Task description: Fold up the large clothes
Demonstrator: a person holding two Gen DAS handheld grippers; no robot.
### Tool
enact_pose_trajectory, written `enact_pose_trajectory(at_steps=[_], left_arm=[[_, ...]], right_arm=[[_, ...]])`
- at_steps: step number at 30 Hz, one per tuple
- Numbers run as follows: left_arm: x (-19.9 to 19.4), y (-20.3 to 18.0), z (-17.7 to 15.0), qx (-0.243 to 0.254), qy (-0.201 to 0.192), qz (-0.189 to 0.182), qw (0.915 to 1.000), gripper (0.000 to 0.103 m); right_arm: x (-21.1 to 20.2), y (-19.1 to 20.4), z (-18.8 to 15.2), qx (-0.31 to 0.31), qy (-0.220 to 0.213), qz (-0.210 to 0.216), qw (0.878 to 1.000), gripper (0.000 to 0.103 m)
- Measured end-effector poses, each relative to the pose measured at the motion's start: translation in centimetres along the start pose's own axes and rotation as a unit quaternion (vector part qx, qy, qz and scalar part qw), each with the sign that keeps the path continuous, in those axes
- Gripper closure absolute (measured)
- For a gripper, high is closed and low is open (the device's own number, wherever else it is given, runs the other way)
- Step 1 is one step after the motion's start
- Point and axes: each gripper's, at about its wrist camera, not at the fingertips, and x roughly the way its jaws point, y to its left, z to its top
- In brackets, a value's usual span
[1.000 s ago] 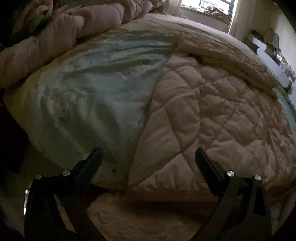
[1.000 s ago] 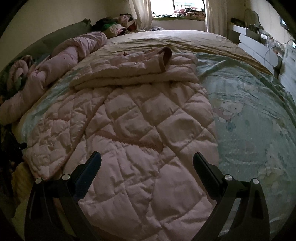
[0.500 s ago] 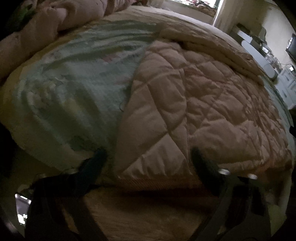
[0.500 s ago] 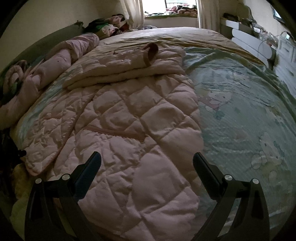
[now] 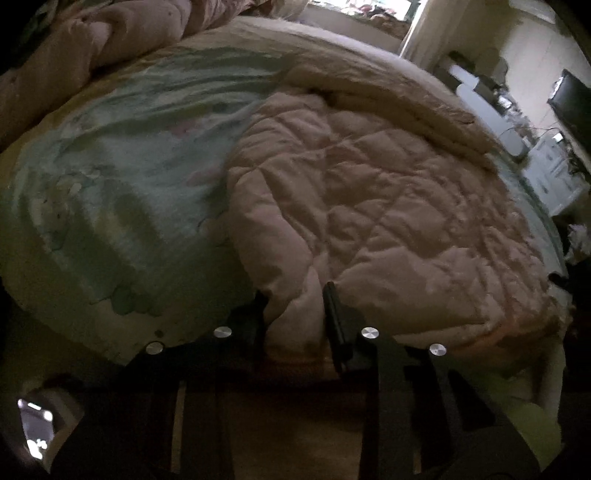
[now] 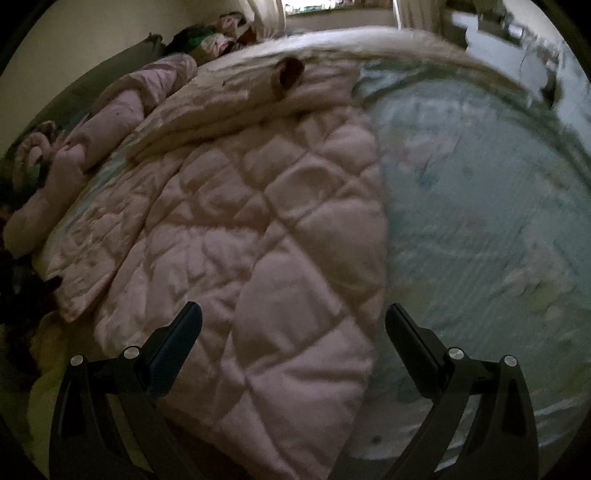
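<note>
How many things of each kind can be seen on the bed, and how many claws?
Pink quilted coats: 1, pink quilted coat, spread flat
Rolled pink bedding: 1, rolled pink bedding, along the far edge
Patterned bed sheets: 1, green patterned sheet
Claws: 2, left claw pinching the coat's hem, right claw open above the coat
Total: 5

My bed and the stuff around it

I see a green cartoon bedsheet (image 6: 480, 206) on the bed. A rolled pink blanket (image 6: 110, 122) lies along the wall side. A bright window (image 5: 362, 7) sits past the bed, with white furniture (image 5: 513, 140) nearby.
</note>
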Motion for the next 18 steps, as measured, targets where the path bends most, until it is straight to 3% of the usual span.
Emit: enact_pose_trajectory(at_steps=[3, 5, 8, 13, 15, 18], left_arm=[[0.6, 0.0, -0.1, 0.007, 0.009, 0.009, 0.9999, 0.077], [1.3, -0.4, -0.1, 0.016, 0.019, 0.017, 0.9995, 0.064], [1.4, -0.9, -0.3, 0.032, 0.021, 0.029, 0.9988, 0.06], [1.3, 0.4, -0.9, 0.004, 0.024, 0.028, 0.9993, 0.044], [1.3, 0.9, -1.2, -0.007, 0.024, 0.023, 0.9994, 0.041], [1.5, 1.7, -1.3, -0.03, 0.032, 0.017, 0.9989, 0.031]], right_arm=[[0.1, -0.3, -1.1, 0.003, 0.02, 0.008, 1.0, 0.004], [0.2, -0.3, -1.7, 0.004, 0.032, 0.01, 0.999, 0.004], [0.5, -0.3, -2.8, 0.005, 0.048, 0.024, 0.999, 0.004], [1.3, -0.8, -4.4, 0.042, 0.073, 0.053, 0.995, 0.006], [1.1, -0.6, -5.0, 0.045, 0.08, 0.07, 0.993, 0.027], [0.7, -0.2, -5.8, 0.036, 0.09, 0.08, 0.992, 0.046]])
